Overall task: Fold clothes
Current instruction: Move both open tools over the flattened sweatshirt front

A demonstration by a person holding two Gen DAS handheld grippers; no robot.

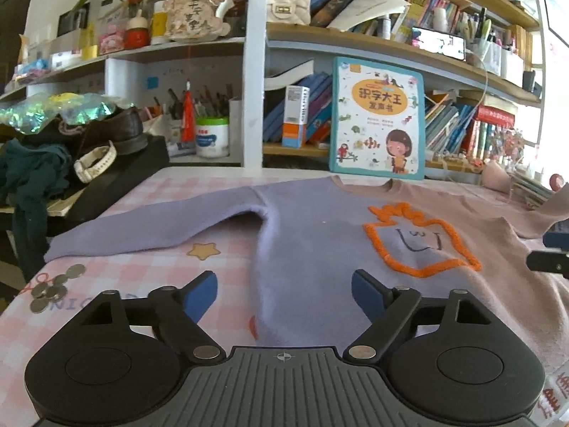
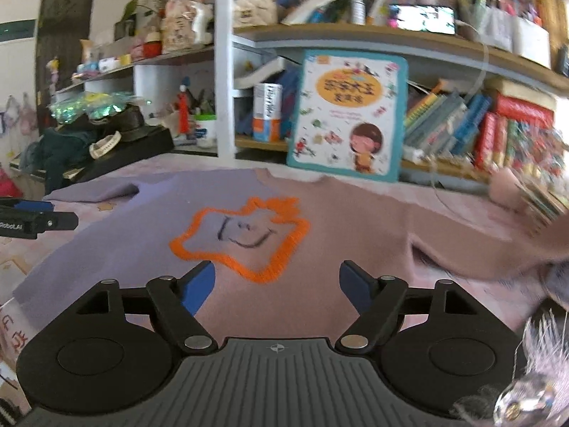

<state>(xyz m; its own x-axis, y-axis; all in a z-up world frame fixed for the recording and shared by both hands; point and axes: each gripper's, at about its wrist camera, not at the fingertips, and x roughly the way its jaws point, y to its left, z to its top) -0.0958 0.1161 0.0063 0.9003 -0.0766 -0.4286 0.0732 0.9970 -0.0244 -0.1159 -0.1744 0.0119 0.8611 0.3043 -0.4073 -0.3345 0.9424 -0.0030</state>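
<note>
A two-tone sweater (image 1: 320,249), lilac on its left half and dusty pink on its right, lies flat and face up on the pink checked tablecloth (image 1: 149,192). An orange-outlined patch with a drawn face (image 1: 419,240) marks its chest. Its lilac sleeve (image 1: 149,227) stretches out to the left. My left gripper (image 1: 284,293) hovers open over the lilac hem area, nothing between its blue pads. In the right wrist view the sweater (image 2: 338,220) lies under my right gripper (image 2: 277,286), which is open and empty above the pink half. The pink sleeve (image 2: 498,245) runs off to the right. This view is blurred.
A children's book (image 1: 378,119) leans against the bookshelf (image 1: 391,41) behind the collar. A black box (image 1: 117,174) piled with a shoe, a watch and dark cloth stands at the left. Coins (image 1: 53,290) lie near the front left. Stacked books (image 2: 540,203) crowd the right edge.
</note>
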